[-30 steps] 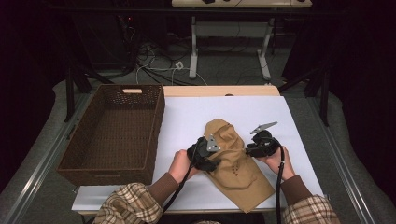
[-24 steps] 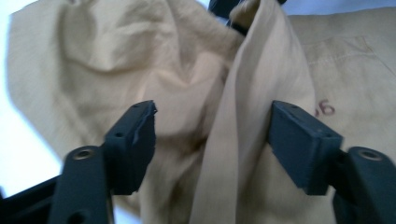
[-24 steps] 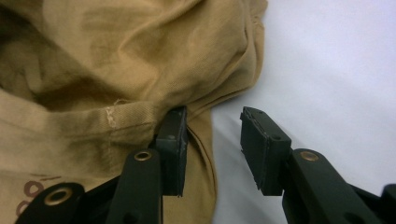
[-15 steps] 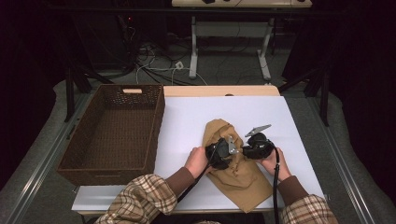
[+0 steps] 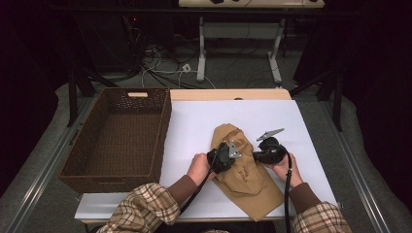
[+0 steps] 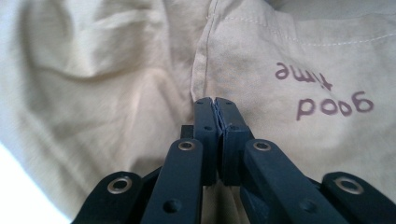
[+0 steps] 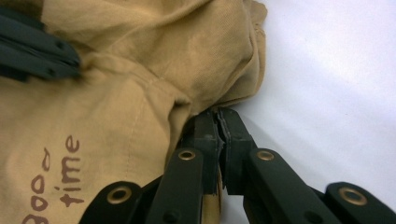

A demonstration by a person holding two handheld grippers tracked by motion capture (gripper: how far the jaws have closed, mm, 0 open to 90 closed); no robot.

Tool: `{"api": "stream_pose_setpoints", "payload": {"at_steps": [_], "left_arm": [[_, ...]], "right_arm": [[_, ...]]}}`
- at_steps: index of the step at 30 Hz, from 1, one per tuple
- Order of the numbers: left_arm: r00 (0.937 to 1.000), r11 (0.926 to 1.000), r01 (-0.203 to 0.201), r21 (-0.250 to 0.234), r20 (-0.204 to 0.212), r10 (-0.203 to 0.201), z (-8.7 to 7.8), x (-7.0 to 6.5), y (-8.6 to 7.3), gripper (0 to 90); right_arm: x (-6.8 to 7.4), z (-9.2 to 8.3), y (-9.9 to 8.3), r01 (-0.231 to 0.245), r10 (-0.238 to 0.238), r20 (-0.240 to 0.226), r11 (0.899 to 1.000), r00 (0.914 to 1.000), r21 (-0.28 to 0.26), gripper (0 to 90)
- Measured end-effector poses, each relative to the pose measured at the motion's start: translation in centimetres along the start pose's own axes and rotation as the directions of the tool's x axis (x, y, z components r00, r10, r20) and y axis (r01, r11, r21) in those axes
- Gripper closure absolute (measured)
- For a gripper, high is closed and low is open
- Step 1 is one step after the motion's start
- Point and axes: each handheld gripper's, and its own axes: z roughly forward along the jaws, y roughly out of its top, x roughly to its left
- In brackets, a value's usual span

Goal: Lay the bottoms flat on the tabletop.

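tan garment (image 5: pixel 245 172) lies on the white bench (image 5: pixel 272 116), right of the wicker basket (image 5: pixel 116 136); printed words "good time" show on the lower panel; the upper part is bunched and folded over toward the far end, the lower part lies flat and runs to the near edge of the bench.

left gripper (image 6: pixel 215 103): jaws together, pinching a fold of the cloth at a seam edge near the middle of the garment; right gripper (image 7: pixel 217 114): jaws together on the garment's right edge, where the cloth meets bare bench; whether much fabric sits between those tips i cannot tell, though the hem runs right into them.

in the high view both grippers sit across the garment's waist, left gripper (image 5: pixel 221 156) and right gripper (image 5: pixel 268 151) near one another, one hand behind each.

judgement on progress: folding looks partway done; one fold at the top is made, cloth is gripped at both sides for a next fold; left to do, likely: complete the fold, flatten, move the garment to the basket, which holds nothing visible.
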Motion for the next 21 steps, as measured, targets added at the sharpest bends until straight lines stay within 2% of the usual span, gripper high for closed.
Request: {"api": "stream_pose_setpoints", "payload": {"at_steps": [3,5,6,9,17,21], "left_arm": [[0.9995,1.0000,-0.005,0.001,-0.031,0.005,-0.9,0.1,-0.7,88.4],[0.9967,0.9992,-0.032,0.024,-0.073,0.034,-1.2,-0.1,-1.3,88.4],[0.9962,0.9991,-0.030,0.030,-0.081,0.032,-1.3,-0.1,-1.7,88.5],[0.9957,0.9990,-0.021,0.038,-0.089,0.025,-1.3,0.0,-2.5,88.4],[0.9941,0.9981,-0.030,0.054,-0.103,0.035,-1.8,0.2,-2.8,88.5],[0.9951,0.9977,-0.007,0.067,-0.098,0.014,-1.9,0.5,-3.4,88.5]], "right_arm": [[0.2,-0.1,0.1,0.005,-0.005,0.017,1.000,0.9998,0.006,87.9],[0.3,-0.1,0.1,0.012,-0.012,0.024,1.000,0.9996,0.012,88.0],[0.4,-0.1,0.1,0.018,-0.018,0.030,1.000,0.9994,0.010,88.1],[0.5,-0.2,0.2,0.023,-0.024,0.041,1.000,0.9989,0.016,88.4],[0.6,-0.6,0.3,0.034,-0.034,0.057,0.999,0.9978,0.003,88.4],[0.5,-0.5,0.2,0.030,-0.030,0.050,0.999,0.9983,0.011,88.2]]}}
